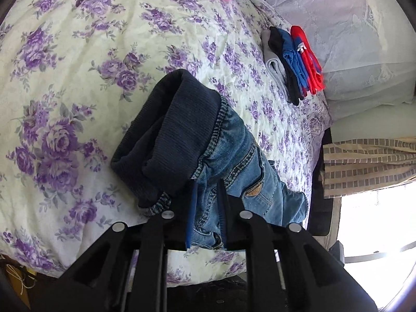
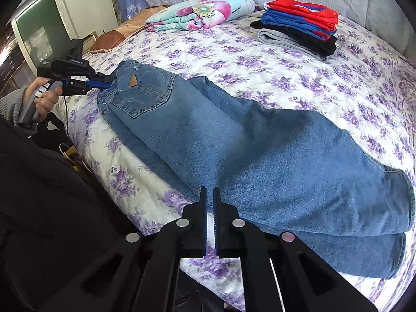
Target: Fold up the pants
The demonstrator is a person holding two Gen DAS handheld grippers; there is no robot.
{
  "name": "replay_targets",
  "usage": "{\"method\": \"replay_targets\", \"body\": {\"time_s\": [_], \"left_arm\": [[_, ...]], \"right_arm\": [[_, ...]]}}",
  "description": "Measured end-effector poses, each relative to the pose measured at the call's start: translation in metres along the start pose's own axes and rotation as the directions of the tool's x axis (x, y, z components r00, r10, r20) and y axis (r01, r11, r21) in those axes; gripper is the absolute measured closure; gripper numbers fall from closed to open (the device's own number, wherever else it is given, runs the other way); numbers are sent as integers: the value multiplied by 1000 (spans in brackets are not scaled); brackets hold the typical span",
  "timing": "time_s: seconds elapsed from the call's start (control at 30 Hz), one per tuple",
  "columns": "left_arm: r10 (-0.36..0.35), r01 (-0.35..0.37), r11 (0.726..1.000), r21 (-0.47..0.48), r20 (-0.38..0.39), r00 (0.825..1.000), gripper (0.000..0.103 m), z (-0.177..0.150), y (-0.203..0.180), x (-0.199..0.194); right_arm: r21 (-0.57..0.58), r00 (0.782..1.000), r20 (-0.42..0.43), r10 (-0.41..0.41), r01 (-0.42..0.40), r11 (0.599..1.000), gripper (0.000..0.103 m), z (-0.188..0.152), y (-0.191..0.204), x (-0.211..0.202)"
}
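Blue denim pants lie folded lengthwise across the bed, legs stacked, waist at the left. My left gripper is shut on the waist end of the pants, where a dark ribbed waistband bunches up; it also shows in the right wrist view, held by a hand. My right gripper is nearly shut at the near edge of the pants around mid-leg; whether it pinches any denim I cannot tell.
A stack of folded clothes, red on top, then blue, black and grey, sits at the far side of the floral bedspread. A folded flowered quilt lies by it. The bed edge runs near me at the left.
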State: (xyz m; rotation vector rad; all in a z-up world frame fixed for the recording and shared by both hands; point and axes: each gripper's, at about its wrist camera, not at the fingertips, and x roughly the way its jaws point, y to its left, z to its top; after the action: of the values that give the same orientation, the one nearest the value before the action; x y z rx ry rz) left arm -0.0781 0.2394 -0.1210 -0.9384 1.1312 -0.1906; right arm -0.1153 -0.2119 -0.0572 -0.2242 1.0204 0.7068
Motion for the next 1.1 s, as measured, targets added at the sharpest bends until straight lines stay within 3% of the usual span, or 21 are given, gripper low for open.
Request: {"method": "replay_targets", "body": {"time_s": [0.13,0.17,0.23,0.37,0.4,0.43,0.47,0.5,0.57,0.63,0.77,0.93,1.0,1.03,1.07,1.1], "left_arm": [[-9,9,1000,-18,-1,1000,85,0,2,-2],[-5,4,1000,-19,-5,1000,83,1,2,-1],[-2,2,1000,-24,-9,1000,78,1,0,0],[-8,8,1000,-21,-14,1000,68,2,-5,-4],[-10,10,1000,-28,-11,1000,68,2,-4,-6],[-8,8,999,-32,-7,1000,62,2,-4,-8],[27,-27,999,-35,3,1000,46,3,-2,-10],[78,-76,996,-45,26,997,43,3,2,-12],[77,-74,994,-83,29,997,42,3,13,-13],[42,-37,992,-117,40,998,42,2,17,-15],[9,-2,995,-98,71,997,42,5,10,-15],[32,-25,993,-115,59,998,43,17,15,3],[66,-59,991,-121,63,996,58,18,17,3],[82,-74,990,-118,69,994,75,17,18,1],[90,-81,990,-118,75,993,85,16,21,-3],[76,-66,990,-128,81,994,88,15,26,-8]], "right_arm": [[-27,1000,0,5,-5,1000,97,2,5,9],[-32,1000,2,9,-9,999,91,3,6,11],[-41,1000,-3,16,-16,999,55,6,10,17],[-75,1000,7,4,-4,997,59,11,17,25],[-73,1000,4,-1,1,997,67,11,17,27],[-70,1000,-7,-4,3,998,70,12,16,31],[-68,1000,-20,-5,4,998,71,13,16,35],[-70,1000,-31,-7,5,998,72,13,16,39],[-80,999,-41,-11,8,997,75,15,18,43],[-85,999,-47,-15,11,996,78,16,19,44],[-82,998,-55,-6,1,997,79,17,18,43],[-78,998,-58,2,-7,997,79,17,17,43],[-77,998,-58,2,-6,997,81,17,18,43],[-79,999,-55,2,-6,997,84,17,19,42],[-76,999,-48,5,-9,997,86,18,19,40],[-70,999,-42,11,-14,997,88,18,19,38]]}}
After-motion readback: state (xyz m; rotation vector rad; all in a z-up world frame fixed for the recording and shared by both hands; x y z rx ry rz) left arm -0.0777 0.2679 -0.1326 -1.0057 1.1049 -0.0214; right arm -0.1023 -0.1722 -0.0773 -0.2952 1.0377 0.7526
